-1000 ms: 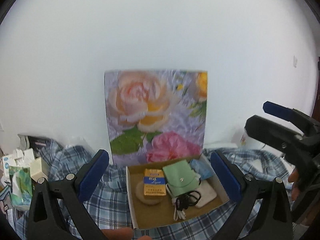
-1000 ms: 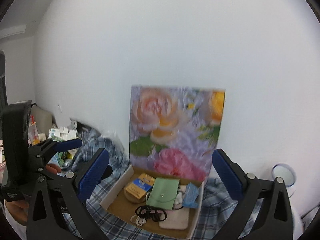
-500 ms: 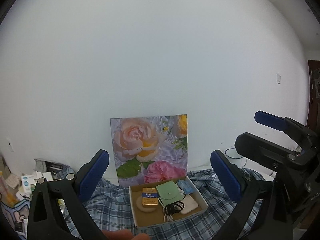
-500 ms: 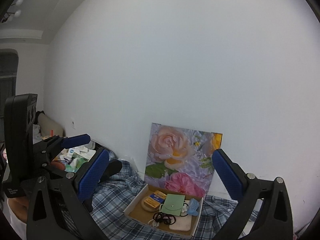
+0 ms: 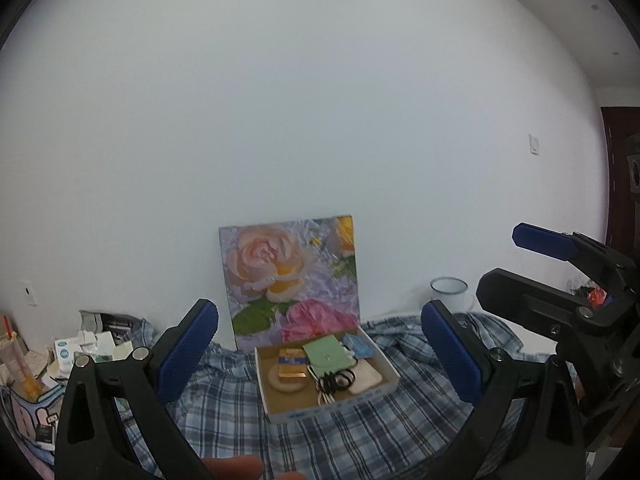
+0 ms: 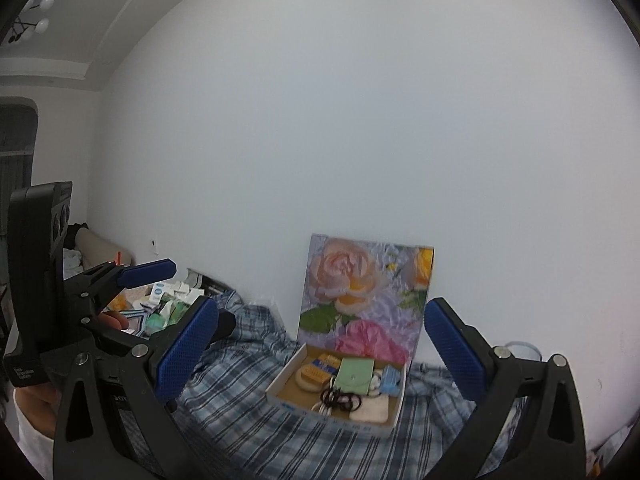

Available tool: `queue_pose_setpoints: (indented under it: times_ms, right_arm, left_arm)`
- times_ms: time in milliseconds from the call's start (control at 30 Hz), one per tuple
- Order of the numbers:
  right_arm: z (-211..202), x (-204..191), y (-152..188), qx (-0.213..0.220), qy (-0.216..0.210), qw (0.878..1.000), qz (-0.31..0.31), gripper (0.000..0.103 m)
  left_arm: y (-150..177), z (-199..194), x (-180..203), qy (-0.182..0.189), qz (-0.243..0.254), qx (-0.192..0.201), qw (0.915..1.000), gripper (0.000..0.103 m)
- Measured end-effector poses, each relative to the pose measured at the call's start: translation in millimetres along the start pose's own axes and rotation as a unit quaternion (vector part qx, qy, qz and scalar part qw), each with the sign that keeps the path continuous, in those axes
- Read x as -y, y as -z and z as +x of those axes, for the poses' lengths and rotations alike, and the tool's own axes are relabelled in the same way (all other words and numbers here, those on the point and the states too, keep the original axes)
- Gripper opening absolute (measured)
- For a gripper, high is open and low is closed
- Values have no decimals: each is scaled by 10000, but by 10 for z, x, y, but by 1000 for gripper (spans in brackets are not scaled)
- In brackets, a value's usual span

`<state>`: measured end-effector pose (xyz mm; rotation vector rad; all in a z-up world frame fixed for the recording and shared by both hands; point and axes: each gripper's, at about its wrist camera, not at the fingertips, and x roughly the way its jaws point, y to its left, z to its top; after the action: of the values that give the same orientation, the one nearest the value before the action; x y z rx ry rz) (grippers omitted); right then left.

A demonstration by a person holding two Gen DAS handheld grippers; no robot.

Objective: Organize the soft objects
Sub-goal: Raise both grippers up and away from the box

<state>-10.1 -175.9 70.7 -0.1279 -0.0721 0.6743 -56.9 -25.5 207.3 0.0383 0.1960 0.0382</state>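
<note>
Soft objects sat packed in a shallow cardboard box [image 5: 280,396] that rested on a blue plaid cloth [image 5: 320,436], close to the cloth's far edge by the white wall [image 5: 320,120]. Inside the box lay a green snap pouch [image 5: 326,358] at the middle, a yellow-and-blue packet [image 5: 293,365] on a round beige pad [image 5: 286,384] toward the left wall, a light blue packet [image 5: 360,346] in the far right corner, and black hair ties [image 5: 338,380] over a white cable beside a pale flat pouch [image 5: 366,378] near the front wall. A floral panel [image 5: 292,280] stood upright at the box's back edge, against the wall.

Both tools hung well back from the box. Left gripper [image 5: 320,356] had its blue pads wide apart with nothing between them; right gripper [image 6: 322,354] likewise stood spread and empty. An enamel mug [image 5: 450,292] stood beyond the cloth's far right corner, and small cartons [image 5: 80,350] crowded its left edge.
</note>
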Motion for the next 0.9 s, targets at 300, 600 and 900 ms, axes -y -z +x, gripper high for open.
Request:
queue_pose_setpoints:
  times_ms: [300, 600, 900]
  right_arm:
    - [-199, -52, 636, -261, 233, 9987, 373, 103]
    - [-133, 27, 1312, -620, 313, 9957, 617, 103]
    - [205, 110, 1715, -1044, 363, 9922, 569, 103]
  left_arm:
    - [570, -87, 199, 249, 43, -219, 9994, 103]
    - [1212, 5, 242, 378, 132, -625, 9972, 103]
    - [1666, 329, 107, 246, 262, -826, 9959, 103]
